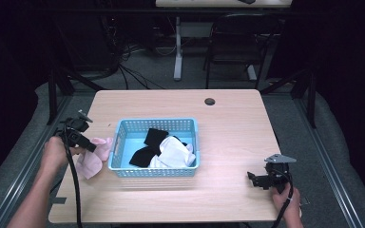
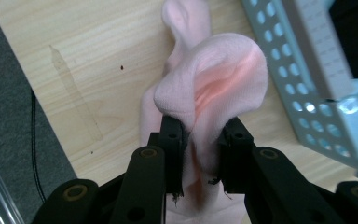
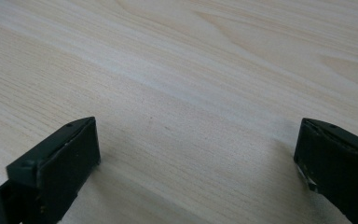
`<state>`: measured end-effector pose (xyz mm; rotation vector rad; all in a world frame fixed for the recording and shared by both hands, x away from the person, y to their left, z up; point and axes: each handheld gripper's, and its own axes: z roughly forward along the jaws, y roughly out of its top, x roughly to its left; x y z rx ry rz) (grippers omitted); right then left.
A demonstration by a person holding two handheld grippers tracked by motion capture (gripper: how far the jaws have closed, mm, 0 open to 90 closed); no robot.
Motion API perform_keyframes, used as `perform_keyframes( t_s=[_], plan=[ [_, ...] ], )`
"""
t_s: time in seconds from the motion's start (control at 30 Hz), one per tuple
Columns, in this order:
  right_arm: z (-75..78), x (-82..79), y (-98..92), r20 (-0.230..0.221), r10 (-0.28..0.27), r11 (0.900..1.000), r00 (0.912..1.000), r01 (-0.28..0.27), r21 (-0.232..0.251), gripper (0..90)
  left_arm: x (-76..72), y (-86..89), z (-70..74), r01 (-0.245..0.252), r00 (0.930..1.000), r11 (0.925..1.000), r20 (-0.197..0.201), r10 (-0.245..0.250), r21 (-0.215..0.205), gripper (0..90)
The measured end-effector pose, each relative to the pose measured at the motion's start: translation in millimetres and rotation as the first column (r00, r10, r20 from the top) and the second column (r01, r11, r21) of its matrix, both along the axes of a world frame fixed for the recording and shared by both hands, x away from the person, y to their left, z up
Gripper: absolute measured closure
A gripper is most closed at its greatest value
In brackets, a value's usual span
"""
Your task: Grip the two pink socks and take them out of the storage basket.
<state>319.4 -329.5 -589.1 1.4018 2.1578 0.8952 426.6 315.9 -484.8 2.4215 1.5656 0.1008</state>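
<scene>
Lower end of pink sock (image 2: 205,88) was hidden behind the left gripper (image 2: 200,154); basket (image 2: 307,70) was cropped at the frame's right edge.

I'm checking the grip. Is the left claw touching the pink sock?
Touching. The left gripper view shows the left claw with both jaws pressed into the pink sock, the fabric bunched between them.

From my station the high view looks dim around its edges: the room beyond the table (image 1: 228,118) sinks into near black, while the tabletop itself is evenly lit from above. I see a soft shadow just in front of the blue basket (image 1: 123,142). In the left gripper view the pink cloth (image 2: 214,88) glows with a warm highlight, and the near jaws are slightly soft. In the right gripper view the wood grain is sharp mid-frame, and the jaws cast faint shadows.
</scene>
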Motion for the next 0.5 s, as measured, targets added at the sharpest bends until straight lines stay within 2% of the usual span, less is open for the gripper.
perform_keyframes(
  t_s=[0.17,0.27,0.3,0.33,0.37,0.4,0.43,0.5],
  plan=[
    [0.1,-0.1,0.0,-0.002,-0.001,1.0,1.0,0.001,-0.001,0.0,2.7,2.3,-19.7,-0.02,0.9998,0.9995,-0.003,0.02,-0.024,71.6],
    [0.2,-0.1,0.0,-0.003,0.0,1.0,1.0,0.0,0.0,0.0,2.3,2.9,-22.6,-0.025,0.9997,0.9992,-0.002,0.025,-0.03,69.4],
    [0.0,0.0,0.0,0.0,0.0,1.0,1.0,0.0,0.0,0.0,1.5,2.8,-24.6,-0.032,0.9995,0.9989,0.006,0.032,-0.034,63.1],
    [0.0,0.0,0.0,0.0,0.0,1.0,1.0,0.0,0.0,0.0,1.0,2.8,-25.0,-0.034,0.9994,0.999,0.004,0.034,-0.03,63.1],
    [0.0,0.0,-0.1,0.0,0.001,1.0,1.0,-0.001,0.0,0.0,-0.7,3.3,-25.8,-0.051,0.9985,0.9984,0.02,0.051,-0.027,51.2],
    [0.2,-0.1,0.0,-0.003,0.0,1.0,1.0,0.0,-0.001,0.0,-0.7,3.3,-25.8,-0.051,0.9985,0.9984,0.02,0.051,-0.027,44.5],
    [0.2,-0.1,0.0,-0.003,0.0,1.0,1.0,0.0,-0.001,0.0,-1.9,4.0,-24.7,-0.058,0.9979,0.9981,0.027,0.059,-0.022,44.5],
    [0.0,0.0,0.0,0.0,0.0,1.0,1.0,0.0,-0.001,0.0,-5.1,5.4,-23.0,-0.076,0.9959,0.9968,0.047,0.077,-0.023,31.1]
  ],
)
